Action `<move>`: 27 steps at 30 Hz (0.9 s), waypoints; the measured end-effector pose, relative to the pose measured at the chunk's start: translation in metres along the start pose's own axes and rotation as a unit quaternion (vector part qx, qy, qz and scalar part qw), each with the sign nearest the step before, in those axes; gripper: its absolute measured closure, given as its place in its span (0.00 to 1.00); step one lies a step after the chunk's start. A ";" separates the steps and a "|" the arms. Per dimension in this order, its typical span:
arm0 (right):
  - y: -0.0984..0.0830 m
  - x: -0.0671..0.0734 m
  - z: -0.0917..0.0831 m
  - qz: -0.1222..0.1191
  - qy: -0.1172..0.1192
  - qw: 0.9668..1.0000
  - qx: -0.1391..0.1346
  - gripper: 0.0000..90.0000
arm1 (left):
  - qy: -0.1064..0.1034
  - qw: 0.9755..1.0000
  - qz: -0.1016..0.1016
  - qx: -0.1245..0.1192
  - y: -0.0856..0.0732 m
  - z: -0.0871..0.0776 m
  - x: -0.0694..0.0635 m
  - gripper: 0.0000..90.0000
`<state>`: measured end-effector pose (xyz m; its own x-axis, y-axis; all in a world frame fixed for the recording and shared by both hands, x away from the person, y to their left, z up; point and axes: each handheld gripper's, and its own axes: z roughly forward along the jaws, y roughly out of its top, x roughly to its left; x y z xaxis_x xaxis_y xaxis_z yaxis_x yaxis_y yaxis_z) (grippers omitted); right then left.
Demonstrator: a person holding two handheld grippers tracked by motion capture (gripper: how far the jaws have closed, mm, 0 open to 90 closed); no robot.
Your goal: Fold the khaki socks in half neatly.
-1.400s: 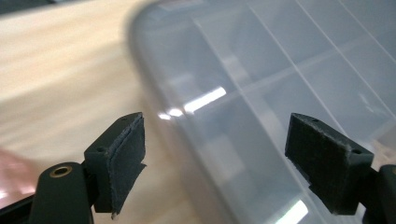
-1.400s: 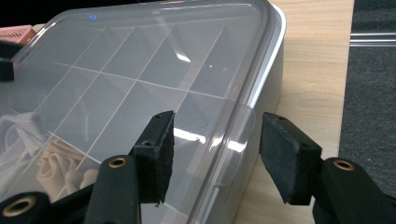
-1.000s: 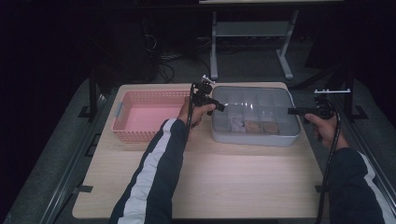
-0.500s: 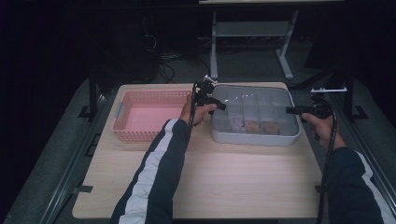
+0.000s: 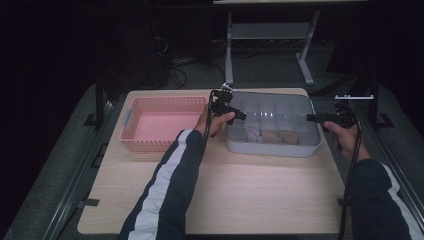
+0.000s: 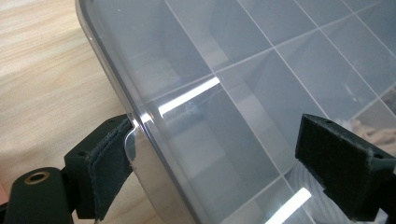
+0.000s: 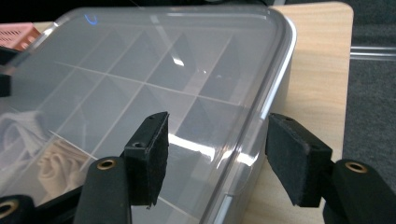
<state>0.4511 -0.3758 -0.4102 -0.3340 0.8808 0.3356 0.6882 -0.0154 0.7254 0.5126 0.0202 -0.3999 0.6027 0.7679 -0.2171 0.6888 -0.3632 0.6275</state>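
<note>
- High view: grey compartment box [image 5: 272,127] sits on the right half of the counter [image 5: 215,185], just beside the pink basket [image 5: 162,122]. Left gripper [image 5: 240,115] at the box's left edge, right gripper [image 5: 310,118] at its right edge.
- Left gripper view: clear lid [image 6: 261,84] lies between the parted jaws; one pad touches the lid's rim, the other stands clear.
- Right gripper view: jaws open, straddling the lid's corner edge, neither pad pressing. Folded cloth pieces [image 7: 56,158] visible in near compartments.
- Versus earlier frames: left jaws have just been opening with the lid's rim between them; right jaws opened slightly; box unmoved.
</note>
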 end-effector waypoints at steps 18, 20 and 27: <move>-0.004 -0.005 -0.009 -0.001 0.008 1.000 0.017 0.45 | 0.006 1.000 0.004 0.007 -0.008 -0.022 0.004 0.31; -0.005 -0.005 -0.010 0.000 0.015 1.000 0.023 0.45 | -0.001 1.000 0.006 0.010 -0.009 -0.023 0.004 0.31; -0.008 -0.002 -0.010 -0.009 0.012 1.000 0.026 0.44 | 0.008 1.000 0.018 0.009 -0.008 -0.019 -0.002 0.27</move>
<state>0.4396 -0.3828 -0.4108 -0.3615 0.8695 0.3366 0.7142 0.0262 0.6995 0.4978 0.0317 -0.3903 0.6211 0.7625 -0.1813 0.6734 -0.4008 0.6212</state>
